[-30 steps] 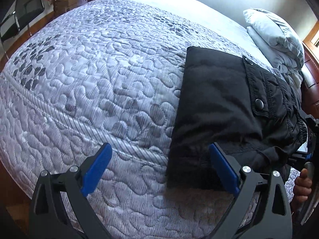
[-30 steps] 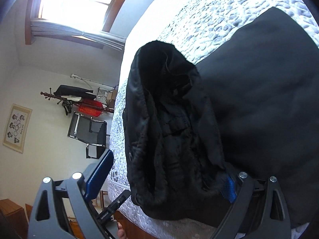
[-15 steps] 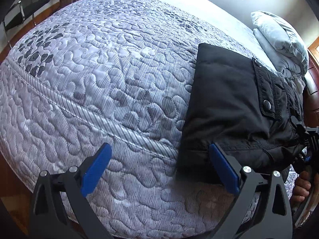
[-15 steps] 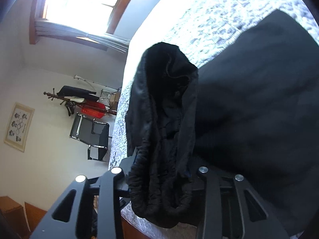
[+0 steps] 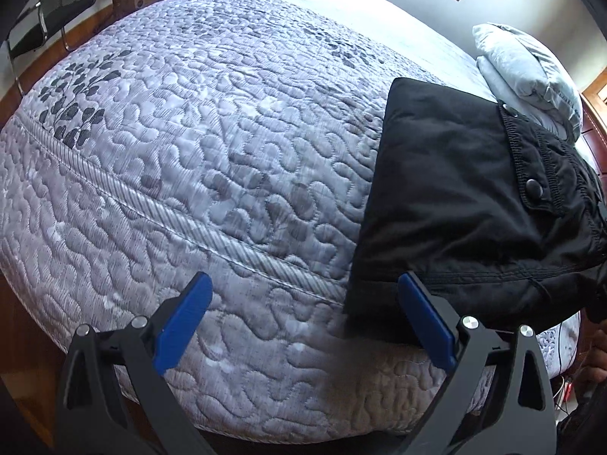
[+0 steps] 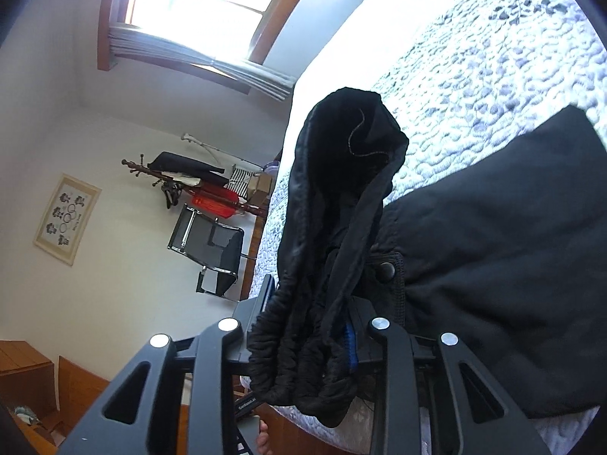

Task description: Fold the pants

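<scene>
- While the right gripper (image 6: 303,341) points across the bed at a shallow downward tilt, its jaws have just been closing and now pinch the gathered waistband of the black pants (image 6: 493,265), the bunched elastic bulging between the fingers
- From that grip a loose fold of the pants stands up ahead of the fingers, while the rest of the garment lies flat on the quilted bedspread (image 6: 493,76) to the right
- Seen from the left wrist, the left gripper (image 5: 303,314) angles steeply down over the near edge of the bed, its blue pads (image 5: 182,322) spread wide with nothing between them
- Its right pad sits just at the near corner of the folded pants (image 5: 447,197); contact cannot be judged
- A grey pillow (image 5: 531,60) lies beyond the pants, near the head of the bed
</scene>
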The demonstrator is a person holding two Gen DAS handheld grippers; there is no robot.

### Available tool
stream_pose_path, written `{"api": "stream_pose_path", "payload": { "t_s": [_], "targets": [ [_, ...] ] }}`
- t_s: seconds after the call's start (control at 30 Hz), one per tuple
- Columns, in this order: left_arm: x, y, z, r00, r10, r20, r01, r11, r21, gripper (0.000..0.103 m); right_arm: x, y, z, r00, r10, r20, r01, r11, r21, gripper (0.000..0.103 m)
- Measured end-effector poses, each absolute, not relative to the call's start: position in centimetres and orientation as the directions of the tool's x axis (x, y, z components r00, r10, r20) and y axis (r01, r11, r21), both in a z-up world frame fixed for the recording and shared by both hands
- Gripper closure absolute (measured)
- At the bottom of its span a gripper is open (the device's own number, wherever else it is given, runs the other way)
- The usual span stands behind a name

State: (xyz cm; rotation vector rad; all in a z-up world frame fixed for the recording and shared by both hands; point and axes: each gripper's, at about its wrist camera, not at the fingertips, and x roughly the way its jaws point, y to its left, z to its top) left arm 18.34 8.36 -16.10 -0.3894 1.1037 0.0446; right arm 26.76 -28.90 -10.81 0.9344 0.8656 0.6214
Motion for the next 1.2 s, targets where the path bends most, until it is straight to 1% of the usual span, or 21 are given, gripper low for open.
{"api": "stream_pose_path", "payload": {
  "t_s": [0.2,0.5,0.8,1.2],
  "targets": [
    [18.5,6.7,-15.3,0.461,-0.168,-0.871,-0.182,0.943,-0.278,0.005,26.0,-32.5,-9.9,0.561,0.743,-0.365,-0.071,0.483,0.873,0.072],
    [18.9,4.0,-15.2,0.440,-0.181,-0.879,-0.125,0.957,-0.260,0.005,25.0,-37.5,-12.5,0.596,0.692,-0.407,0.022,0.493,0.870,0.072],
    [19.3,2.0,-15.3,0.421,-0.179,-0.889,-0.083,0.969,-0.234,0.005,25.6,-38.8,-15.9,0.584,0.699,-0.413,0.062,0.469,0.881,0.072],
    [19.5,0.5,-15.3,0.408,-0.172,-0.897,-0.057,0.975,-0.213,0.005,27.1,-38.4,-18.9,0.555,0.696,-0.456,0.106,0.484,0.868,0.072]
  ]
}}
